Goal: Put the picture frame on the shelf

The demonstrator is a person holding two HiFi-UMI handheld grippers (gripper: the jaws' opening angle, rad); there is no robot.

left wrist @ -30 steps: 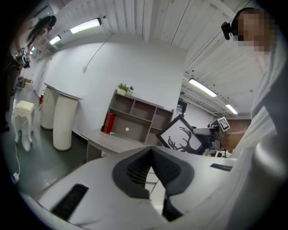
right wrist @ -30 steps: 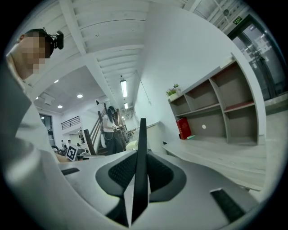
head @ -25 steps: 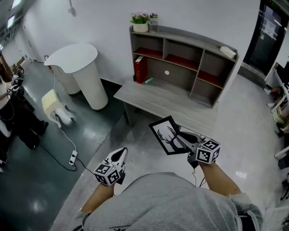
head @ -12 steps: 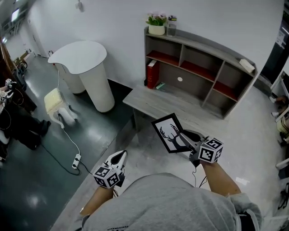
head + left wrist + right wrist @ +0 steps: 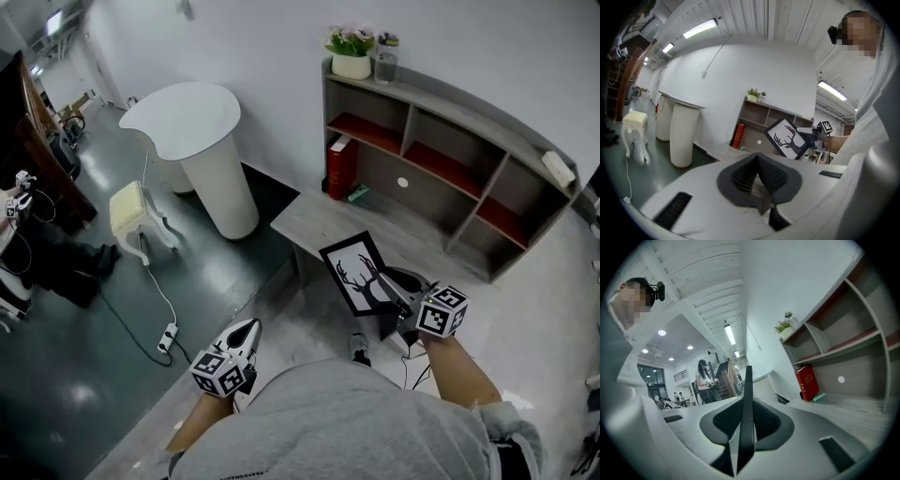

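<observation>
The picture frame (image 5: 358, 274) is black with a white picture of a deer head. It hangs tilted in the air in front of the low grey bench (image 5: 323, 220). My right gripper (image 5: 384, 285) is shut on its right edge. In the right gripper view the frame (image 5: 746, 418) stands edge-on between the pads. The grey shelf (image 5: 441, 159) with red boards stands on the bench against the wall, ahead of the frame. My left gripper (image 5: 246, 330) is low at the left, shut and empty. The left gripper view shows the frame (image 5: 788, 138) before the shelf (image 5: 761, 119).
A red book (image 5: 341, 167) stands in the shelf's lower left bay. A flower pot (image 5: 352, 58) and a glass jar (image 5: 387, 66) sit on its top. A white pedestal table (image 5: 202, 141), a small white stool (image 5: 136, 211) and a floor power strip (image 5: 169, 336) lie to the left.
Both grippers and the head view have come closer to the shelf and bench. The frame stays held in the right gripper, now over the bench's near edge.
</observation>
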